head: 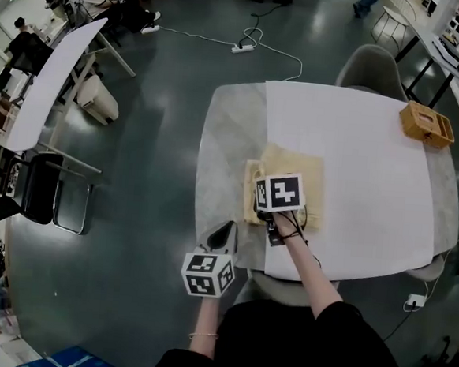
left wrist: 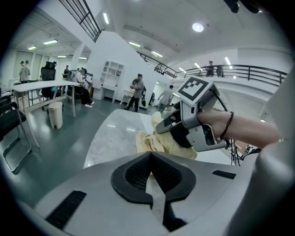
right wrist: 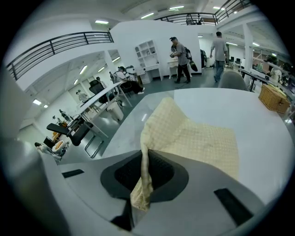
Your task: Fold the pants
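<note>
Right gripper (right wrist: 143, 171) pinches pants (right wrist: 198, 138) edge, held raised above desk (right wrist: 244, 103), likely for folding over; left gripper (left wrist: 150, 157) pressed together, empty, nearby.

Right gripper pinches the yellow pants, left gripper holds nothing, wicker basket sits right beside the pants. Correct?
No: the wicker basket sits apart from the pants, at the table's far right corner, as the head view shows. The right gripper does pinch the pants, and the left gripper holds nothing.
</note>
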Motion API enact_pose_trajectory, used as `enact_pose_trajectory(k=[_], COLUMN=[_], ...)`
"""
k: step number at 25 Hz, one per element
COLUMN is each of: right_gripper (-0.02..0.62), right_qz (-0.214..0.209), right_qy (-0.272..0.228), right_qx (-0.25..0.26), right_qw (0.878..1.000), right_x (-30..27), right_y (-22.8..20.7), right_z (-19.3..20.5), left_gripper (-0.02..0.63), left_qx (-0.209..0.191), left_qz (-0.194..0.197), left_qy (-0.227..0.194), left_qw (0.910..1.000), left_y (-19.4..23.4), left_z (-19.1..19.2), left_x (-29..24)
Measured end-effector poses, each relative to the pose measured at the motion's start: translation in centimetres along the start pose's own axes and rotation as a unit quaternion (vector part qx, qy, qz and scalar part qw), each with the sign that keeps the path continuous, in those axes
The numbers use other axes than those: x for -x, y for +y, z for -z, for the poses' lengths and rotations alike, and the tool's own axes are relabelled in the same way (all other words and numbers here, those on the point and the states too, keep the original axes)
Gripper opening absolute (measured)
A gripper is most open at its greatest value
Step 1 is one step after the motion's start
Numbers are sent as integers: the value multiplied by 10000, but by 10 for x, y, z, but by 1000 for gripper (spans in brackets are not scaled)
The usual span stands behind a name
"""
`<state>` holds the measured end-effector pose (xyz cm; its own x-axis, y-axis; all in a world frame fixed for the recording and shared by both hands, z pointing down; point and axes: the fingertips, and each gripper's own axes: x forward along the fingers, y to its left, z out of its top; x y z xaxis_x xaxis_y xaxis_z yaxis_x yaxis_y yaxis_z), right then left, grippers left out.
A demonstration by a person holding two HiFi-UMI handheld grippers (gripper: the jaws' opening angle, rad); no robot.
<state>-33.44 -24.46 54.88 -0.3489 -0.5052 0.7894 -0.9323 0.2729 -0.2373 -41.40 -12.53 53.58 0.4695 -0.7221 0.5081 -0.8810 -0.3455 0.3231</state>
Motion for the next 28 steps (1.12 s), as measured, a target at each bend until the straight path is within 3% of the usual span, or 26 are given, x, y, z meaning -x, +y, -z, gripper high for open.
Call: enact_pose_trajectory(k=[18, 28], right_gripper=[37, 144], right_qz=[332, 529], right_qy=[-98, -495], right_qx=[83, 236], right_qw=[9994, 9971], right_x=[-9, -5], right_y=[8, 16], right_z=[3, -6], left_gripper=[14, 14], left_qx=[136, 141], left_qz=[-7, -16], left_qy=[-13, -37], left_qw=[9999, 9999], left_y=[4, 8], left_z=[5, 4], left_x=[5, 7])
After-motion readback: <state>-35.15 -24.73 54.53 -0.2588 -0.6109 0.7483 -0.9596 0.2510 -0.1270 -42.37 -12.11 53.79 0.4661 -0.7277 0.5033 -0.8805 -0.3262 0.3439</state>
